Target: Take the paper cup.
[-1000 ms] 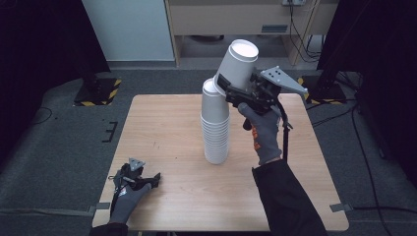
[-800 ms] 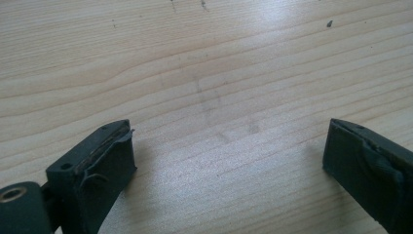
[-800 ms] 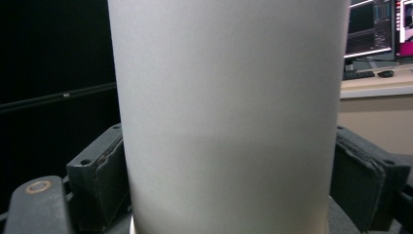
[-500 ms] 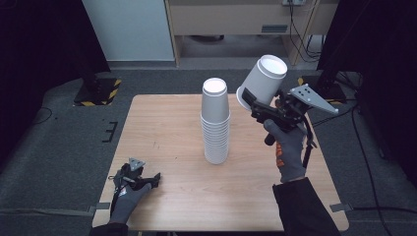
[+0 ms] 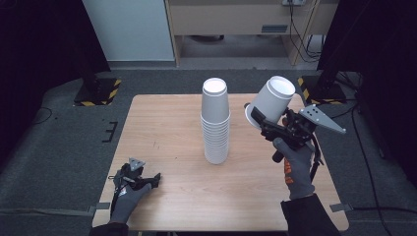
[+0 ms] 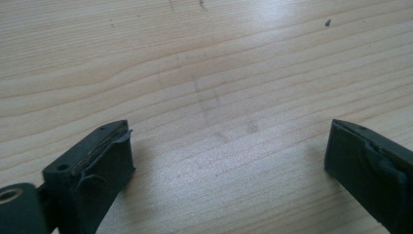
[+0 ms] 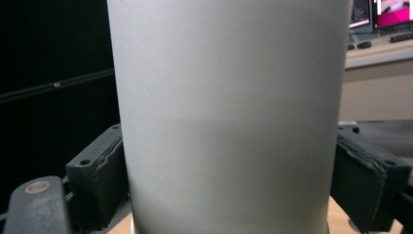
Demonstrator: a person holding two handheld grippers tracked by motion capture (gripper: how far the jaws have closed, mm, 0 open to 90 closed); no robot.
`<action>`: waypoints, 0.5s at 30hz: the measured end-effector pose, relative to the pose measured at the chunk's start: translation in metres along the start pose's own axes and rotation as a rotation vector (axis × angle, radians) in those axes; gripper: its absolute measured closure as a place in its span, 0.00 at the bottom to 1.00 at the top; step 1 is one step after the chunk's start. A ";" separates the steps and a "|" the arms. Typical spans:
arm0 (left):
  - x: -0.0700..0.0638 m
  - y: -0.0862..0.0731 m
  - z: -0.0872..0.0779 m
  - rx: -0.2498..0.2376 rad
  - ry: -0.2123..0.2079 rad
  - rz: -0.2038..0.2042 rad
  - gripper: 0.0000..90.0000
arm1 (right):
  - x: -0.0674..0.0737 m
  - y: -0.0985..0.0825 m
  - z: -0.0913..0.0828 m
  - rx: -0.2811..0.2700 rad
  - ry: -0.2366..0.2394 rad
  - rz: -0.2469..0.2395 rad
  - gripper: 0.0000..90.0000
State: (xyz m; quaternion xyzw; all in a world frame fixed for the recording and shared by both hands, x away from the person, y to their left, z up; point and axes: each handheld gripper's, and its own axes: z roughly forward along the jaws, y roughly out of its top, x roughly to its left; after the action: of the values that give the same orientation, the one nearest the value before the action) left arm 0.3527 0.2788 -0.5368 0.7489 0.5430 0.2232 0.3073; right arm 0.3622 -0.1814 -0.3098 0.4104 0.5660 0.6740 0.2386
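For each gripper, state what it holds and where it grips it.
Right gripper: a white paper cup, clamped across its side wall. Left gripper: open, holding nothing.

A tall white paper cup (image 7: 229,117) is clamped between the two black jaws of the right gripper (image 7: 226,185), one pressed against each side. A beige desk (image 7: 375,53) with lit monitors (image 7: 382,12) is seen behind.
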 end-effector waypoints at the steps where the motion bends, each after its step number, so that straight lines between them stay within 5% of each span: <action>1: 0.000 0.000 0.000 0.003 -0.003 0.004 0.02 | -0.001 -0.003 -0.002 0.002 -0.003 0.003 0.14; 15: 0.002 -0.002 -0.003 -0.013 0.010 -0.011 0.08 | -0.025 -0.045 -0.026 0.048 -0.030 0.081 0.14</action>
State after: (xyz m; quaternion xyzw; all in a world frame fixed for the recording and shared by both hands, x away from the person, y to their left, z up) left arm 0.3504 0.2813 -0.5361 0.7427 0.5471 0.2288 0.3110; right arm 0.3481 -0.2050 -0.3602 0.4488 0.5613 0.6631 0.2094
